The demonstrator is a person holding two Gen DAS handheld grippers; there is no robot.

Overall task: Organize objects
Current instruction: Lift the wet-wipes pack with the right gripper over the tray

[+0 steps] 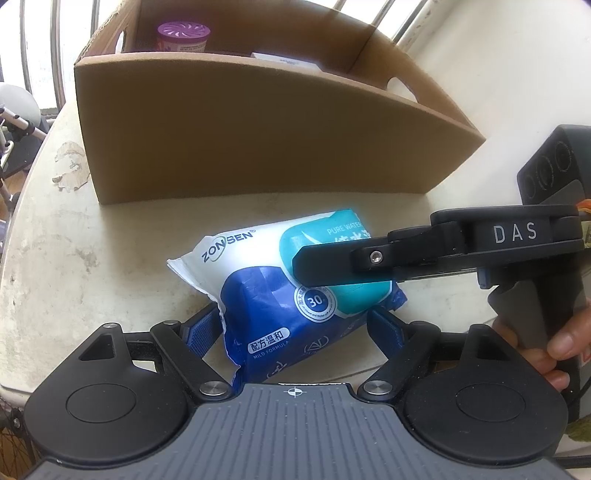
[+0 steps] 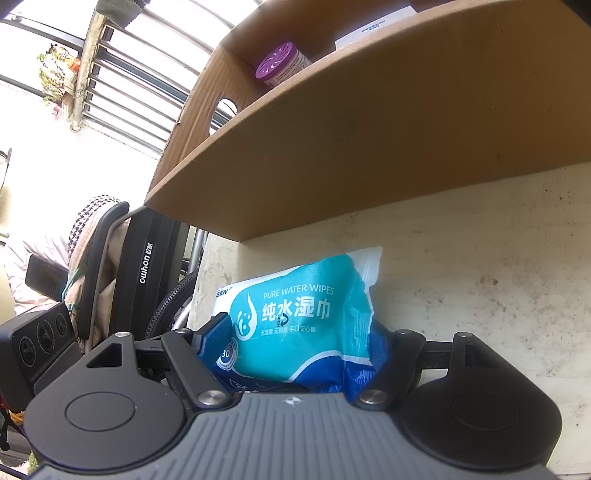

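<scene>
A blue, white and teal pack of wet wipes (image 1: 280,295) (image 2: 303,325) sits just in front of the open cardboard box (image 1: 258,140) (image 2: 369,147) on the worn white table (image 1: 92,240). My left gripper (image 1: 295,328) has its blue pads (image 1: 203,328) against both sides of the pack's blue end. My right gripper (image 2: 299,343) reaches in from the right and is shut on the teal-lidded end; one of its fingers (image 1: 332,264) crosses the lid. Inside the box stand a purple-lidded jar (image 1: 183,35) (image 2: 275,64) and a white carton (image 1: 284,61).
A hand (image 1: 554,343) holds the right gripper's handle at the right edge. The table's rounded edge curves along the left (image 1: 22,206). Beyond the table stand a black chair back (image 2: 147,266) and a barred window (image 2: 122,85).
</scene>
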